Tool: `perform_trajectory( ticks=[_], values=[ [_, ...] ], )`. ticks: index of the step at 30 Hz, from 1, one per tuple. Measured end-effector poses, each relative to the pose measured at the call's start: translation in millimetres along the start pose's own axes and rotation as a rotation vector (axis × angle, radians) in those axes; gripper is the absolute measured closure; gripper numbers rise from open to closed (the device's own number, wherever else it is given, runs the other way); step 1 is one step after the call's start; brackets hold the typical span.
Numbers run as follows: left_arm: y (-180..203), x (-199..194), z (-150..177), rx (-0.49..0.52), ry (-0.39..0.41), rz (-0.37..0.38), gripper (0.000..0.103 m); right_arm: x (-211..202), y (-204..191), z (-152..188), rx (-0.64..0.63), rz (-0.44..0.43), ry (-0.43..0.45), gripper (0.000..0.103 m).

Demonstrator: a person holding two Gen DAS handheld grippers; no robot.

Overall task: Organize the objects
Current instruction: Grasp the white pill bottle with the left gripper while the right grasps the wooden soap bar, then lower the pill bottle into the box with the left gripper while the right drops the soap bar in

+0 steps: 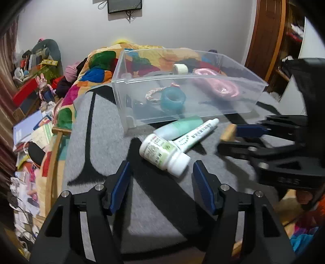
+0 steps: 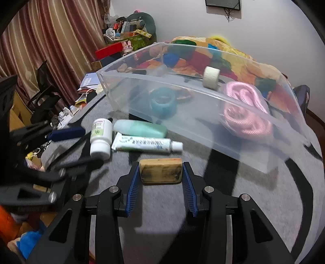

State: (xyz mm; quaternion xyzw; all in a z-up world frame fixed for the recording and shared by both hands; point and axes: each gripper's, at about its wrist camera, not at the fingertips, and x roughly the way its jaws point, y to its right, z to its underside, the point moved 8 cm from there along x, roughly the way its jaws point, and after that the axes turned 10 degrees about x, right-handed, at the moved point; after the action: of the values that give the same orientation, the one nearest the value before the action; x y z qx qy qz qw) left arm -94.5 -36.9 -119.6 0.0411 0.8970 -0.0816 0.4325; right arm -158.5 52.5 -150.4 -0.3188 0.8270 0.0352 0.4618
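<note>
Two views are given. In the left wrist view, a grey mat with black stripes is seen spread over a bed, and a patchwork quilt lies bunched at its far end. A clear bin stands on the mat; a teal tape roll, a rope ring, a pink cord and a white roll are seen inside it. Just in front of the bin a white bottle, a tube and a green bottle are laid close together, the bottle's base touching the tube. A cluttered floor is seen at the left, a white wall with a dark screen behind, and a wooden door at the right. The left gripper is held low over the mat with its jaws spread wide, nothing between them, the white bottle's cap just ahead. The right gripper is seen at the right, level with the mat, closed on a wooden block.

In the right wrist view, striped curtains are seen at the left and a desk chair below them. The block is pinched at its two ends between the blue pads of the right gripper, just above or on the mat; which cannot be told. The tube lies just beyond the block, the bin past it. The left gripper is blurred at the left, jaws parted, beside the white bottle.
</note>
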Motion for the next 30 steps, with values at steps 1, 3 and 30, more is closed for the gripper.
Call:
perform_trajectory(
  ticks=[1, 3, 30],
  values=[
    [-1, 3, -2, 0.005, -0.004, -0.003, 0.040, -1, 2, 2, 0.003, 0.001, -0.001, 0.066],
    [-2, 9, -6, 0.013, -0.004, -0.008, 0.041, -4, 4, 4, 0.007, 0.004, -0.001, 0.066],
    [-11, -39, -97, -0.036, 0.211, 0.038, 0.049, -94, 41, -73, 0.092, 0.077, 0.281, 0.066]
  ],
)
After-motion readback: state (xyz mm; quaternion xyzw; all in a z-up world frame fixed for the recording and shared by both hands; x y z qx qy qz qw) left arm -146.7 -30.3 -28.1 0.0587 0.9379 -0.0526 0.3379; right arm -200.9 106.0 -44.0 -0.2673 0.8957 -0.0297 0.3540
